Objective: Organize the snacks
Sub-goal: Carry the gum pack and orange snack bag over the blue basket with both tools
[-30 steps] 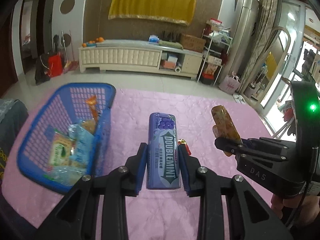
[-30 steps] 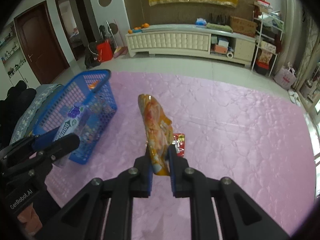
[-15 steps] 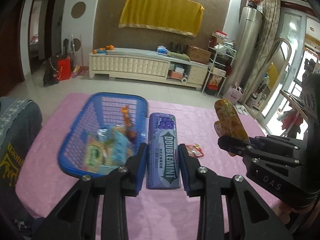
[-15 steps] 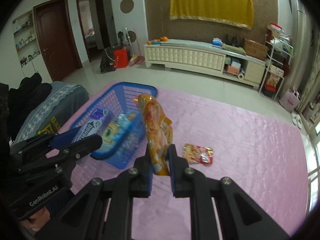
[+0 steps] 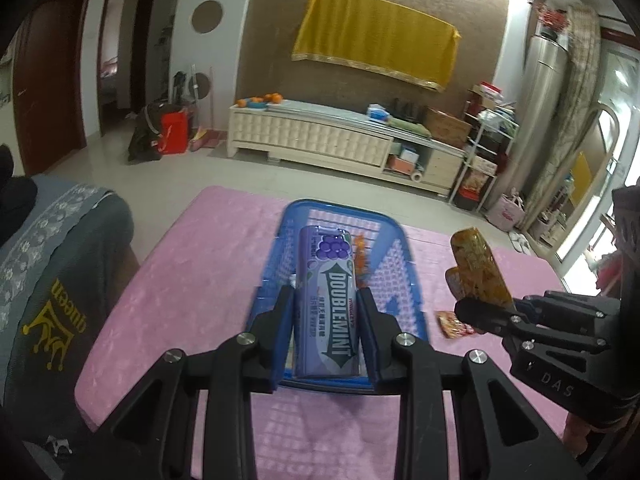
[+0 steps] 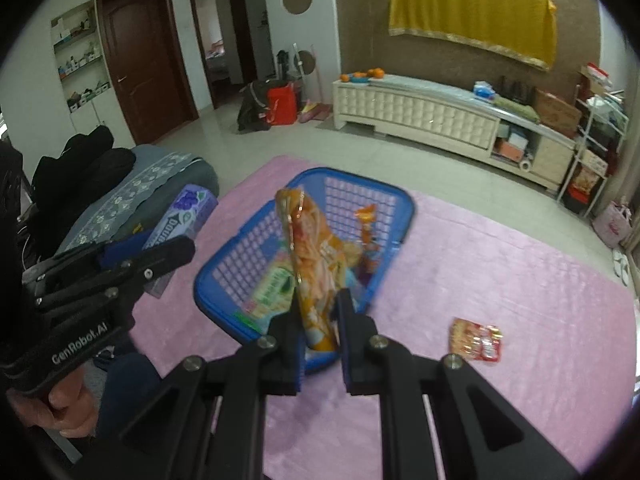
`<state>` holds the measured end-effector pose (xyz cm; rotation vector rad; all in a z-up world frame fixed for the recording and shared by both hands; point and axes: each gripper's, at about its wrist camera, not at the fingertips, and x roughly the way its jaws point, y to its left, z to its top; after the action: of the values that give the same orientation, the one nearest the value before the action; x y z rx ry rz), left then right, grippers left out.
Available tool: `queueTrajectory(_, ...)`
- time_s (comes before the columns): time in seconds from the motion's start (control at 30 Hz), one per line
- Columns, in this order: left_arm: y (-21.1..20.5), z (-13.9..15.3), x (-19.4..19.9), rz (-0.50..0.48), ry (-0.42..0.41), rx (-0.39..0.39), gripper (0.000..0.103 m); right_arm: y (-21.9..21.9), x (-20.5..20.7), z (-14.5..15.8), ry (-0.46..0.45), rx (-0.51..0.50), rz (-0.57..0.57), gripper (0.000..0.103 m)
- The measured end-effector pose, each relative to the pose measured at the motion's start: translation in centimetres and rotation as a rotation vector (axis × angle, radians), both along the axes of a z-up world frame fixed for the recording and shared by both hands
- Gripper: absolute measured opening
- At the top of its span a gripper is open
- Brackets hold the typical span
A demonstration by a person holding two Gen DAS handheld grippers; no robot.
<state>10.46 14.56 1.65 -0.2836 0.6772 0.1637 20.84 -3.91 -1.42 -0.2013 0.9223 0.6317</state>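
Note:
My left gripper (image 5: 326, 312) is shut on a purple Doublemint gum box (image 5: 330, 300), held upright in front of the blue basket (image 5: 408, 280). My right gripper (image 6: 318, 320) is shut on an orange snack packet (image 6: 312, 256), which hangs over the near edge of the blue basket (image 6: 380, 188). Several snack packs lie inside the basket. In the left wrist view the orange packet (image 5: 478, 270) and right gripper (image 5: 486, 316) show at the right. The right wrist view catches the gum box (image 6: 180, 216) and left gripper (image 6: 152, 252) at the left. A small red packet (image 6: 476, 340) lies on the pink cloth.
The pink quilted cloth (image 6: 500, 280) covers the table. A grey cushioned seat (image 6: 132, 188) with dark clothes stands at the left. Beyond the table are tiled floor, a white cabinet (image 6: 420, 112) and shelves.
Both grippers have swung left with their loads, so the basket went from the left of each view to the middle. The red packet now sits further right.

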Motion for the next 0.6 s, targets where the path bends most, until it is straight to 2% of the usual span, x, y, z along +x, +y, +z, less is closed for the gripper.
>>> queueTrajectory(0.17,3.0,-1.3,0.0,0.045,0.016,-0.04,0.029,2.8,1.4,-2.6,0.072,-0.019,0.02,0.018)
queueTrajectory(0.3,4.2,-2.1,0.3,0.041,0.029,-0.039,0.029,4.6,2.6,-4.9,0.137,-0.032,0.018,0.018)
queueTrajectory(0.6,5.6,-3.6,1.3,0.021,0.044,-0.064,0.029,6.6,3.7,-8.5,0.221,-0.089,0.019,0.018)
